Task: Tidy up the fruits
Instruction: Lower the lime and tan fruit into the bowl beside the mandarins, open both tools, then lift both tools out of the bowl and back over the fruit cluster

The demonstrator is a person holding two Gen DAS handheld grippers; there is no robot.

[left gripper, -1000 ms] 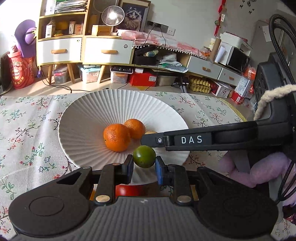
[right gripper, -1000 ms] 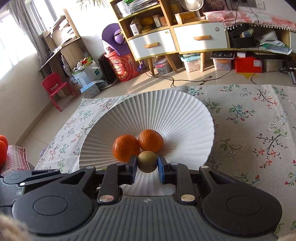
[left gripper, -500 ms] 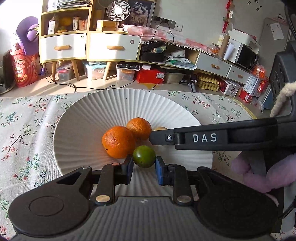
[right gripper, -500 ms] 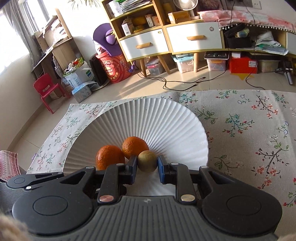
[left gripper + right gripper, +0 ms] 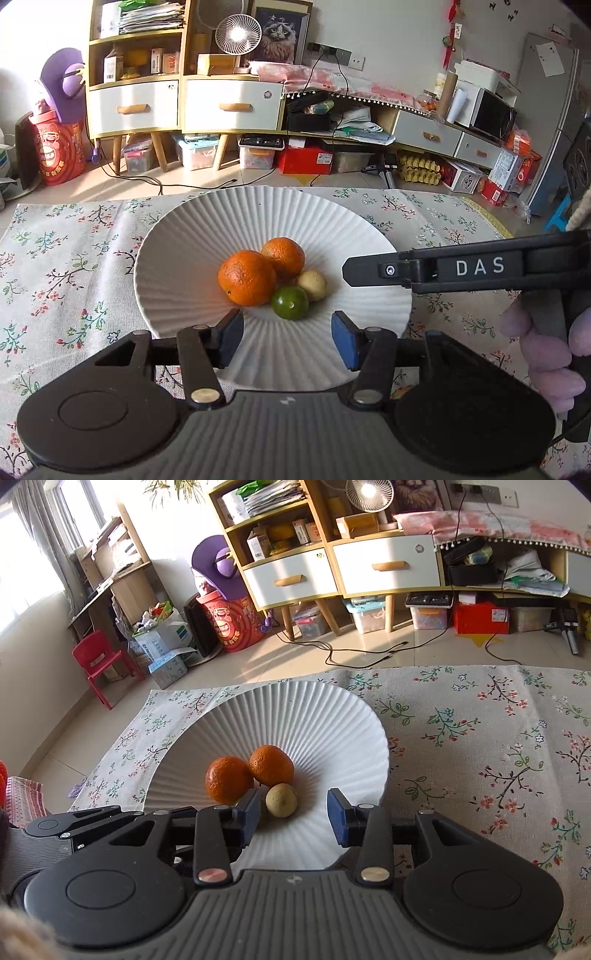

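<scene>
A white ribbed plate (image 5: pixel 192 236) (image 5: pixel 332 716) on the floral tablecloth holds two oranges (image 5: pixel 246 277) (image 5: pixel 229 779), a green lime (image 5: pixel 290 302) and a small yellow-brown fruit (image 5: pixel 312 285) (image 5: pixel 281 799), all bunched at its middle. My left gripper (image 5: pixel 288 341) is opening; the lime lies just beyond its pads, untouched. My right gripper (image 5: pixel 292 818) is opening too, and the yellow-brown fruit rests on the plate between its pads, close to the left one without being pressed. In the left wrist view the right gripper's side reaches in from the right over the plate rim.
The floral tablecloth (image 5: pixel 74 266) (image 5: pixel 480 746) spreads wide to the left and right of the plate. A hand (image 5: pixel 546 350) grips the right tool's handle. Beyond the table's far edge lie floor, cables, drawers and boxes.
Both grippers have opened and let go: the lime and the yellow-brown fruit, held between the pads before, now lie on the plate beside the oranges.
</scene>
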